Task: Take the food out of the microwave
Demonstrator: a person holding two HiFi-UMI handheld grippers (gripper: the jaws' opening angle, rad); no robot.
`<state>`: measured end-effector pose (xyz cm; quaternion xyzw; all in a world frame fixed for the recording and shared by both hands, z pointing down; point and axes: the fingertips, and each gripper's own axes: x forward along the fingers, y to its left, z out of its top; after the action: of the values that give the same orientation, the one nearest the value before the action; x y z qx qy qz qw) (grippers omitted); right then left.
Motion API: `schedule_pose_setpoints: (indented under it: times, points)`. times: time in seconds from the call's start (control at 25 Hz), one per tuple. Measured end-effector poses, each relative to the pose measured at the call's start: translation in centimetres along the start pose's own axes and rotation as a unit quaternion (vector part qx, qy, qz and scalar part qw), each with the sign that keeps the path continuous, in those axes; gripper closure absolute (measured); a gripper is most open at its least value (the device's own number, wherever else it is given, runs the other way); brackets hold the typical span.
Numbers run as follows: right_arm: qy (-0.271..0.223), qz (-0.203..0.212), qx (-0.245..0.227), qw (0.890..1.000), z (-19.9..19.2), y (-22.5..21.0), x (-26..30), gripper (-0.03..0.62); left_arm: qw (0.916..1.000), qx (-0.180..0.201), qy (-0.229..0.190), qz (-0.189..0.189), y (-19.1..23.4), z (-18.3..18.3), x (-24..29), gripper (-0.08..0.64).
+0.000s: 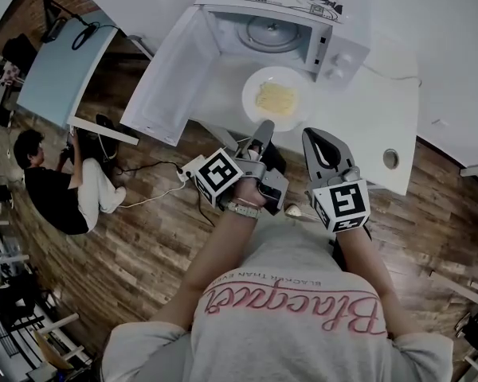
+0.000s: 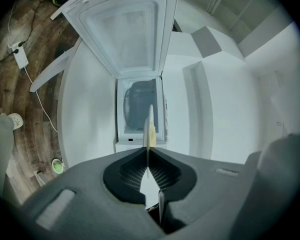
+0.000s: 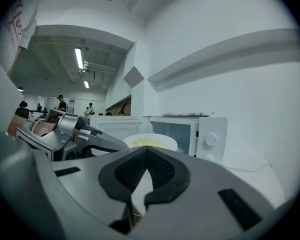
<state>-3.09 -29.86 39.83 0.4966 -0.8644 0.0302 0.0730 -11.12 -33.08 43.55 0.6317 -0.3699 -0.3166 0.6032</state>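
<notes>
The white microwave [image 1: 338, 52] stands on the table with its door [image 1: 171, 78] swung open to the left. In front of its opening hangs a white plate [image 1: 255, 86] of yellow food [image 1: 276, 98]. My left gripper [image 1: 264, 127] is shut on the plate's near rim. In the left gripper view the plate [image 2: 149, 126] runs edge-on between the closed jaws [image 2: 148, 151], with the open microwave [image 2: 140, 109] beyond. My right gripper [image 1: 315, 139] hovers just right of the plate, shut and empty. The right gripper view shows its jaws [image 3: 147, 153] meeting, the plate [image 3: 150, 142] and microwave [image 3: 190, 131] ahead.
The white table [image 1: 382, 110] has a round cable hole [image 1: 391, 159] near its front right corner. A person [image 1: 56, 189] sits on the wooden floor at the left. A power strip [image 1: 188, 169] with cables lies below the microwave door. A pale blue desk [image 1: 64, 70] stands at the far left.
</notes>
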Motion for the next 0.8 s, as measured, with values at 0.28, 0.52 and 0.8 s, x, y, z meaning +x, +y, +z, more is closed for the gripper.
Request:
schedule_pose_setpoints:
  times: [0.28,0.52,0.8]
  points:
    - [-0.003,-0.001,-0.006,1.000,-0.1,-0.1,-1.3,0.584,0.9999,0.010,0.003,0.000,-0.2,-1.1,-1.0,0.541]
    - [-0.008,-0.005,-0.004,1.000,0.3,-0.8,-1.7,0.584,0.9999,0.012,0.000,-0.004,-0.5,-1.6,-1.0,0.541]
    - [-0.004,0.003,-0.005,1.000,0.2,-0.1,-1.8,0.584,0.9999,0.015,-0.002,-0.005,-0.7,-1.4,-1.0,0.541]
